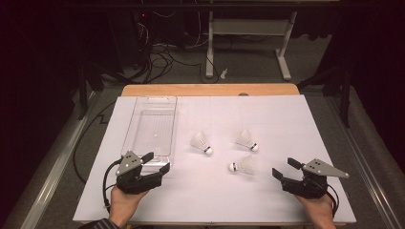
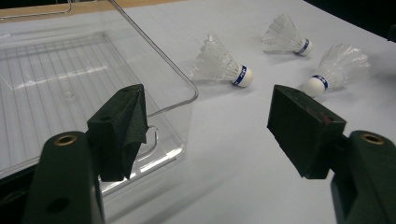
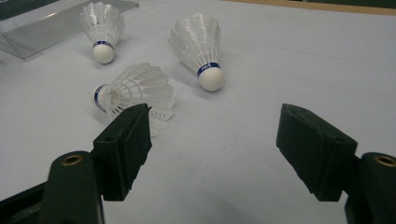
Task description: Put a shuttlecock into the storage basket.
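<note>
Three white feather shuttlecocks lie on the white mat: a left one [image 1: 202, 142] [image 2: 222, 63] [image 3: 102, 25], a right one [image 1: 247, 140] [image 2: 285, 37] [image 3: 198, 44], and a nearer one [image 1: 243, 166] [image 2: 336, 67] [image 3: 137, 88] on its side. An empty clear plastic tray [image 1: 150, 126] [image 2: 60, 79] [image 3: 51, 28] stands at the left. My left gripper [image 1: 159, 161] [image 2: 210, 123] is open at the tray's near corner. Near the front right, my right gripper [image 1: 282, 167] [image 3: 215, 144] is open and points at the nearer shuttlecock, a short way from it.
The white mat [image 1: 267, 114] covers a wooden table whose far edge [image 1: 210, 89] shows. Beyond it are cables [image 1: 160, 59] on the floor and another table's white legs [image 1: 284, 52]. Open mat lies between the two grippers.
</note>
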The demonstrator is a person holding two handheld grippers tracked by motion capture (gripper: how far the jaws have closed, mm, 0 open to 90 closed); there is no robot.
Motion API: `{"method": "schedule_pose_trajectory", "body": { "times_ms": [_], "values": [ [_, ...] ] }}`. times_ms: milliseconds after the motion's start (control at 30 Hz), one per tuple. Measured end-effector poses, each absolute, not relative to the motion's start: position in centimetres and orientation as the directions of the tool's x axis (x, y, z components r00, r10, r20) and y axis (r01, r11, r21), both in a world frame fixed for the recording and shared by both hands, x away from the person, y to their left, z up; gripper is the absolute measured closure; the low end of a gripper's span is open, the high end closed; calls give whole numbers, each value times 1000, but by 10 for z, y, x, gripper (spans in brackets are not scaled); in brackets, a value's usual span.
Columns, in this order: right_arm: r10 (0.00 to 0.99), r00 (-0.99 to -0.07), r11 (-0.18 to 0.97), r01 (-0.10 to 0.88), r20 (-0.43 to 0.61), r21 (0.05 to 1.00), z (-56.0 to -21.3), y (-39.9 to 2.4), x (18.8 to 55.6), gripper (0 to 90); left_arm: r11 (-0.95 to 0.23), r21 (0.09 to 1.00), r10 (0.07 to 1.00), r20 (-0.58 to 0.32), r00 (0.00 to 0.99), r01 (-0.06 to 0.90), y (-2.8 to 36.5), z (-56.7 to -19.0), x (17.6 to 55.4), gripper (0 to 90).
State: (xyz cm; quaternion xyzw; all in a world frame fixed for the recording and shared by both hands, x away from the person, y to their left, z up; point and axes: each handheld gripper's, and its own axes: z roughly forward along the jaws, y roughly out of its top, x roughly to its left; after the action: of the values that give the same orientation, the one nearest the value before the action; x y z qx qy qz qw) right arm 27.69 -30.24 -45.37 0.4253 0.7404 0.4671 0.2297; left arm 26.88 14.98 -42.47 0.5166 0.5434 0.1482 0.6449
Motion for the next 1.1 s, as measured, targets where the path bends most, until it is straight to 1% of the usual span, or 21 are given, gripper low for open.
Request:
{"method": "schedule_pose_trajectory", "body": {
  "times_ms": [1100],
  "values": [
    [845, -531, 197, 416, 61, 888, -453, -303, 276, 272, 395, 829, 743, -541, 394, 394, 123, -420, 287, 296]
  ]
}}
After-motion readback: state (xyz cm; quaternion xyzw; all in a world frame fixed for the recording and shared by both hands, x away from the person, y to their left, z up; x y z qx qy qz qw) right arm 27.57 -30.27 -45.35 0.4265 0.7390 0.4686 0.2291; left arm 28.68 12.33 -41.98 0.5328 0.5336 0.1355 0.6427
